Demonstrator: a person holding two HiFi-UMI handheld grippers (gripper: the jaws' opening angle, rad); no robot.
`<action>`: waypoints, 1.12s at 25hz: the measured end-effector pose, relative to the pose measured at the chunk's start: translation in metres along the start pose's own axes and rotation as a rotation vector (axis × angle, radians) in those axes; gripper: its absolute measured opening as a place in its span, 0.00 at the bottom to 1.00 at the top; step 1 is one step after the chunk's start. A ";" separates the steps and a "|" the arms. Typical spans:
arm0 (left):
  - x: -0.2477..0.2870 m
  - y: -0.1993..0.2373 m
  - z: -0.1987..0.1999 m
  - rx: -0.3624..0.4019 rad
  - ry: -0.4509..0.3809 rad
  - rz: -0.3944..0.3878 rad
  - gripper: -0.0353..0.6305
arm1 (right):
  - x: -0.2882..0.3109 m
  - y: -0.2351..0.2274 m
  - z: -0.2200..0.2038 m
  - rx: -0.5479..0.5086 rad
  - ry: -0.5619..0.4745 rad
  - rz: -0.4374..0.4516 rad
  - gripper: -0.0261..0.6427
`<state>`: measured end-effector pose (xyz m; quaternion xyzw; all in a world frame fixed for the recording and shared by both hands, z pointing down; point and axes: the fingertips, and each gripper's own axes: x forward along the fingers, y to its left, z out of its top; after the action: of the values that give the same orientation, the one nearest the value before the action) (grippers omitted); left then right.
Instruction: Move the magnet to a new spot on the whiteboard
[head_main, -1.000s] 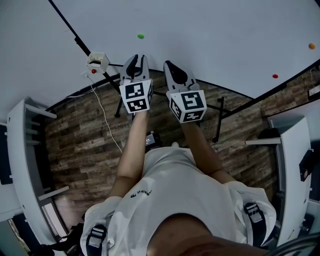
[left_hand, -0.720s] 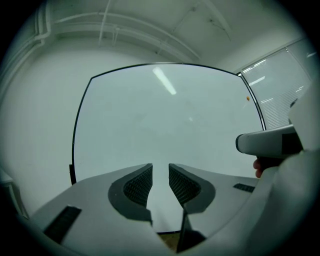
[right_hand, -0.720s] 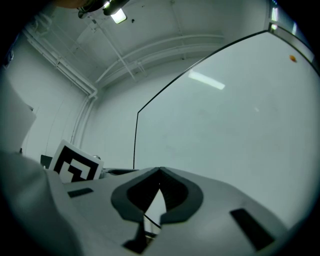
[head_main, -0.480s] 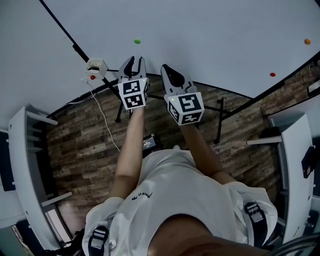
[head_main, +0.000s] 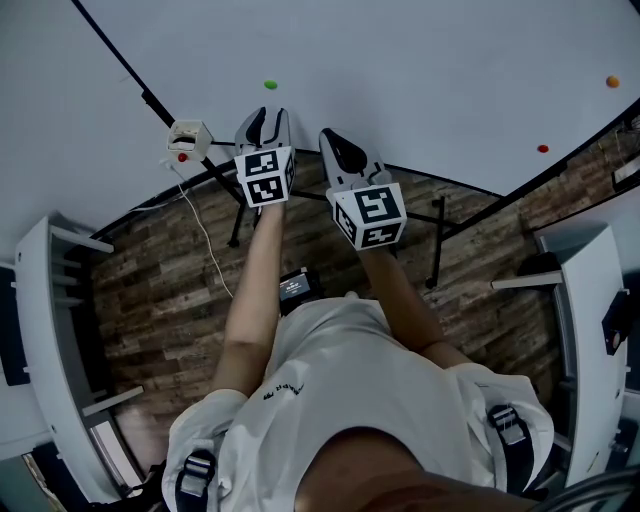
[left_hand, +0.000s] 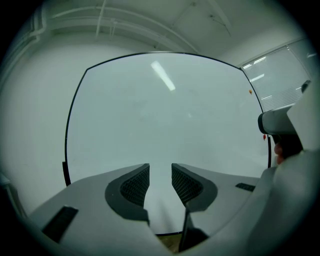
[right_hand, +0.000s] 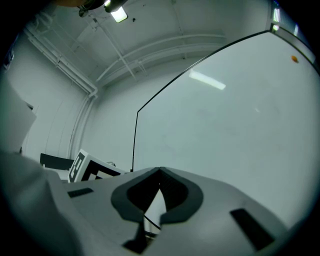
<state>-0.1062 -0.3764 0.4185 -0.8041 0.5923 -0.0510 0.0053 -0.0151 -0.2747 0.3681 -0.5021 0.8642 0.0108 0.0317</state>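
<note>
The whiteboard (head_main: 400, 70) fills the upper part of the head view. Your left gripper (head_main: 263, 115) has edged nearer the green magnet (head_main: 270, 85) in the upper left of that view. Its jaws have just been opening and now stand spread, with only bare board between them. That looks like you setting up for the pick, which is not yet made. Your right gripper (head_main: 337, 142) sits beside it, jaws pressed together on nothing. The magnet is a small round green dot stuck flat on the board, just above the left tips and untouched.
</note>
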 end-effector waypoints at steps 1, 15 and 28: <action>0.002 0.000 0.000 -0.001 0.003 -0.001 0.24 | 0.000 -0.001 0.000 -0.001 -0.001 0.000 0.06; 0.035 0.009 -0.002 -0.023 0.019 -0.009 0.25 | -0.004 -0.005 0.002 -0.005 -0.005 0.008 0.06; 0.061 0.021 -0.010 -0.007 0.041 0.007 0.25 | -0.003 -0.006 -0.002 -0.006 0.003 0.012 0.06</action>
<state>-0.1092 -0.4401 0.4318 -0.8009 0.5952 -0.0653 -0.0094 -0.0082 -0.2754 0.3702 -0.4969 0.8672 0.0129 0.0286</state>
